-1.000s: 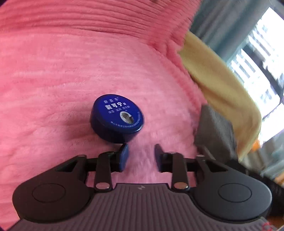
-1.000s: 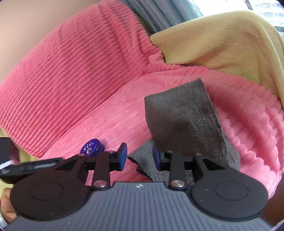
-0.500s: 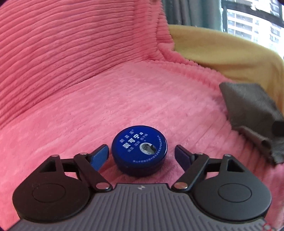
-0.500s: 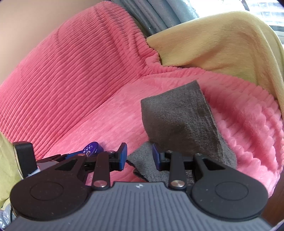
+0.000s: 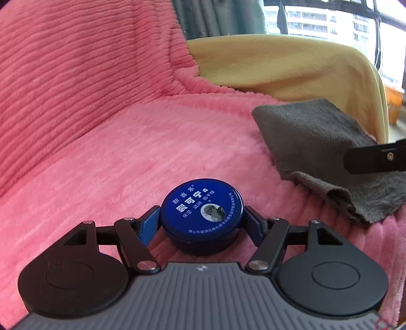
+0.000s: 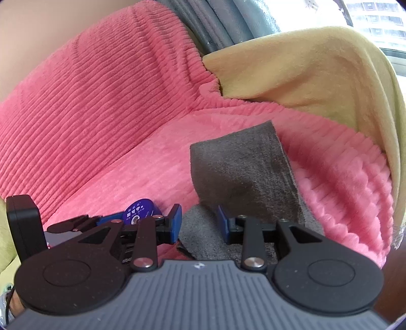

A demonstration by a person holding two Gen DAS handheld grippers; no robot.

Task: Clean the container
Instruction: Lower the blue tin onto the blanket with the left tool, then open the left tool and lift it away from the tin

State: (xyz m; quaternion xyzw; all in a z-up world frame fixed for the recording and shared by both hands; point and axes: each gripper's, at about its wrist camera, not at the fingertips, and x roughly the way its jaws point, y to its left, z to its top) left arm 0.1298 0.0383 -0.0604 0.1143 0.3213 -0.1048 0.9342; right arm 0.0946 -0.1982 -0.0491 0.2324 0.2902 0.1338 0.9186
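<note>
A round blue tin (image 5: 201,208) with white lettering on its lid lies on the pink ribbed blanket (image 5: 127,157). My left gripper (image 5: 201,224) is shut on it, one blue pad pressed to each side. To its right lies a folded grey cloth (image 5: 317,142). In the right wrist view my right gripper (image 6: 199,223) stands open just over the near edge of the grey cloth (image 6: 243,172), with cloth showing between the fingers but not pinched. The tin (image 6: 138,212) and the left gripper show at lower left there.
The pink blanket rises into a sofa back (image 6: 101,101) on the left. A yellow blanket (image 5: 279,66) covers the armrest behind the cloth. Grey curtains (image 5: 218,17) and a bright window (image 5: 330,22) lie beyond. The black body of the left tool (image 6: 22,228) stands at the left edge.
My left gripper swung level, opened wide around the tin, then shut on its sides. The right gripper stayed open over the cloth's near edge, barely shifting.
</note>
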